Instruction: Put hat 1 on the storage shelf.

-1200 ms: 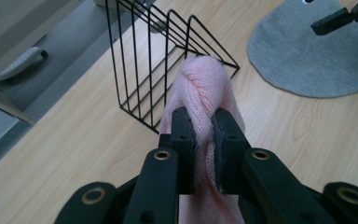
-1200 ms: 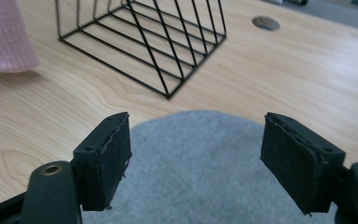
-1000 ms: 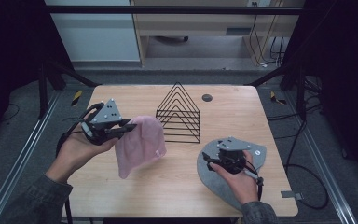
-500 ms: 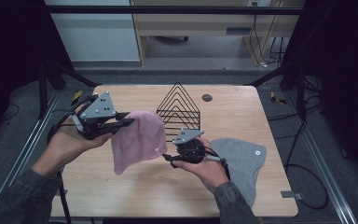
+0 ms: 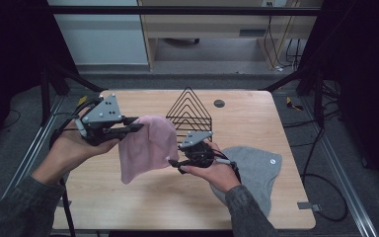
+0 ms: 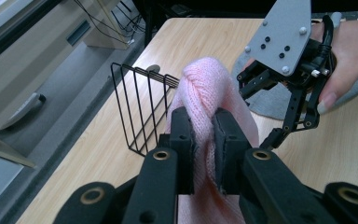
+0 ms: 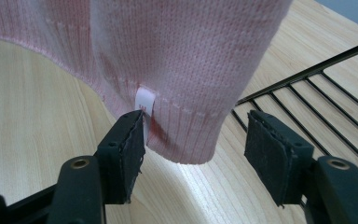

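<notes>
Pink knit: a pink knitted beanie [image 5: 144,148] is hanging above the wooden table [image 5: 276,113], its crown pinched at the upper left and its ribbed brim dangling lowest.
Left gripper: the left gripper [image 6: 204,140] is clamping a bunched fold of the beanie between its pads and is holding the hat clear of the tabletop.
Right gripper: the right gripper [image 7: 193,158] is standing half wide, its jaws having just been closing; the brim corner is hanging between them, and the pads are not yet pressing on it.
Key relation: the brim edge is lying straight ahead of the right gripper and slightly above its fingertips; the left pad [image 7: 128,154] is sitting just beside the small white label [image 7: 145,103], while the far pad is well apart from the cloth.
Long axis: the beanie is running downward from the left grip to the brim, so the free end is nearer the right hand [image 5: 217,170].
Surroundings: a black wire rack [image 5: 190,112] is standing just behind the hat, and a grey beanie [image 5: 256,168] is lying flat on the table under the right forearm.
Obstruction: by my judgement, the rack's wires are the nearest snag, should the right jaws be pushing too far past the brim.
Next need: probably a short advance and a full close on the ribbed edge.
</notes>
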`<state>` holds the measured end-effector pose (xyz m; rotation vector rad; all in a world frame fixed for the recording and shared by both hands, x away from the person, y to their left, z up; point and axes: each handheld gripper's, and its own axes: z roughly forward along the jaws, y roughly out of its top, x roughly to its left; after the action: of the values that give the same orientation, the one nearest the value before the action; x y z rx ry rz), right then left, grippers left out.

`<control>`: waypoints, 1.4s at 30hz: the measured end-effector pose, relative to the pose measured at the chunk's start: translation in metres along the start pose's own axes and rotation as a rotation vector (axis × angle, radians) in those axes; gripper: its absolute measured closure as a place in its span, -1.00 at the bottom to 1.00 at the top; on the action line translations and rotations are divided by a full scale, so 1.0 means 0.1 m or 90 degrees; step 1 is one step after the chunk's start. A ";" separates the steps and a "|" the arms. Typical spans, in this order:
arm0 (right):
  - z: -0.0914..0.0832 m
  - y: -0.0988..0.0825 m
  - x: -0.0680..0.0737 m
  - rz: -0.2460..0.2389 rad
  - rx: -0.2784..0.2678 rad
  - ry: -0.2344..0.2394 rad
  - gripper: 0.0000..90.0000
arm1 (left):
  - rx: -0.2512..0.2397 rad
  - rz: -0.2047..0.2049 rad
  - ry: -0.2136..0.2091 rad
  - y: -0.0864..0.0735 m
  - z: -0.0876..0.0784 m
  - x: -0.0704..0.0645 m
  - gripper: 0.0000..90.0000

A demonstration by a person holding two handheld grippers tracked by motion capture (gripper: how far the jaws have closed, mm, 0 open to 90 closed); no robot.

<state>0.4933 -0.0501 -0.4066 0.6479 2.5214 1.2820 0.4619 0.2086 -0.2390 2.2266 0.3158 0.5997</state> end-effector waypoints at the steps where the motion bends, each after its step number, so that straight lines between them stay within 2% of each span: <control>1: 0.00 0.00 0.00 0.001 -0.002 0.004 -0.15 | -0.003 0.002 -0.001 0.01 0.00 0.00 0.78; 7: -0.04 0.00 -0.02 -0.003 -0.010 0.007 -0.10 | -0.007 0.006 -0.008 0.05 0.01 0.00 0.78; 9: -0.06 0.01 -0.02 -0.006 -0.016 0.010 -0.02 | -0.007 0.006 -0.010 0.06 0.02 0.01 0.78; 10: -0.06 0.02 -0.02 -0.010 -0.017 0.014 0.10 | -0.010 0.004 -0.008 0.06 0.04 0.02 0.78; 11: -0.06 0.02 -0.02 -0.010 -0.017 0.014 0.10 | -0.011 0.001 -0.008 0.06 0.04 0.02 0.78; 12: -0.06 0.02 -0.01 -0.014 -0.018 0.014 0.18 | -0.012 -0.001 -0.008 0.06 0.05 0.03 0.78; 14: -0.07 0.02 -0.01 -0.021 -0.016 0.014 0.40 | -0.011 -0.004 -0.006 0.06 0.07 0.05 0.77; 15: -0.10 0.02 0.00 -0.024 -0.026 0.019 0.58 | -0.011 -0.008 -0.004 0.06 0.08 0.07 0.77; 16: -0.10 0.02 0.00 -0.024 -0.026 0.019 0.58 | -0.013 -0.010 -0.004 0.07 0.08 0.08 0.77; 17: -0.13 0.03 0.00 -0.027 -0.031 0.024 0.70 | -0.015 -0.013 -0.003 0.07 0.08 0.10 0.77; 21: -0.21 0.07 0.00 -0.029 -0.033 0.021 0.75 | -0.022 -0.024 0.007 0.14 0.11 0.19 0.77; 27: -0.39 0.20 -0.06 -0.032 -0.040 -0.002 0.76 | -0.040 -0.034 0.023 0.34 0.20 0.38 0.76; 32: -0.54 0.35 -0.16 -0.035 -0.046 -0.020 0.78 | -0.051 -0.024 0.033 0.51 0.24 0.50 0.75; 36: -0.62 0.43 -0.24 -0.032 -0.053 -0.034 0.78 | -0.054 -0.029 0.039 0.61 0.28 0.61 0.75; 37: -0.67 0.47 -0.29 -0.026 -0.058 -0.046 0.78 | -0.055 -0.032 0.038 0.63 0.28 0.63 0.75; 42: -0.72 0.56 -0.36 -0.024 -0.068 -0.057 0.78 | -0.066 -0.034 0.043 0.74 0.32 0.71 0.75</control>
<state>0.5109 -0.0896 -0.3185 0.6162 2.3646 1.3343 0.5410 0.1687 -0.1790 2.0956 0.3689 0.6499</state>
